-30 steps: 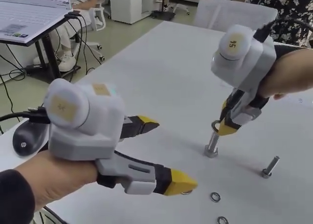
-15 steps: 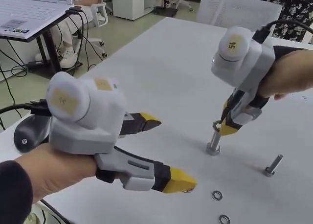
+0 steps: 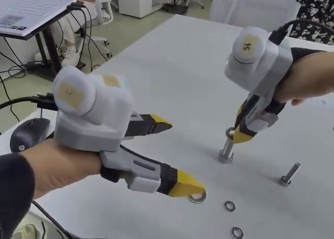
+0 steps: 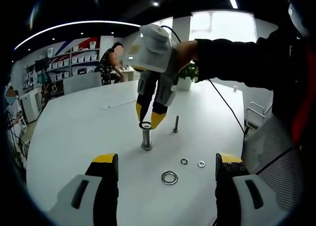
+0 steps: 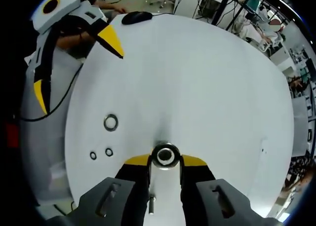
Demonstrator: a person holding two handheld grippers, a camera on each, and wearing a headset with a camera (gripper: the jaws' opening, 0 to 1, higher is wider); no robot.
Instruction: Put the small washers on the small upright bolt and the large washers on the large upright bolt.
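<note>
The large upright bolt (image 3: pixel 226 149) stands mid-table. My right gripper (image 3: pixel 240 136) hangs just above it, shut on a large washer (image 5: pixel 166 154) that sits level with the bolt's top (image 4: pixel 146 137). The small bolt (image 3: pixel 288 175) stands to the right of it, leaning a little. Another large washer (image 3: pixel 197 198) lies flat on the table, just past the lower yellow fingertip of my left gripper (image 3: pixel 175 154), which is open and holds nothing. Two small washers (image 3: pixel 229 206) (image 3: pixel 237 232) lie right of that washer. In the left gripper view the loose large washer (image 4: pixel 169 177) lies between my open jaws.
A black mouse (image 3: pixel 28 134) rests near the table's left edge, behind my left hand. A side desk with a laptop (image 3: pixel 26 9) stands off to the left, and a chair (image 3: pixel 250 9) at the table's far end. The white tabletop (image 3: pixel 172 67) stretches away beyond the bolts.
My left gripper has shifted slightly, and the loose large washer now shows beyond its lower fingertip. The right gripper holds its washer at the large bolt's top as before. The head camera has moved a little.
</note>
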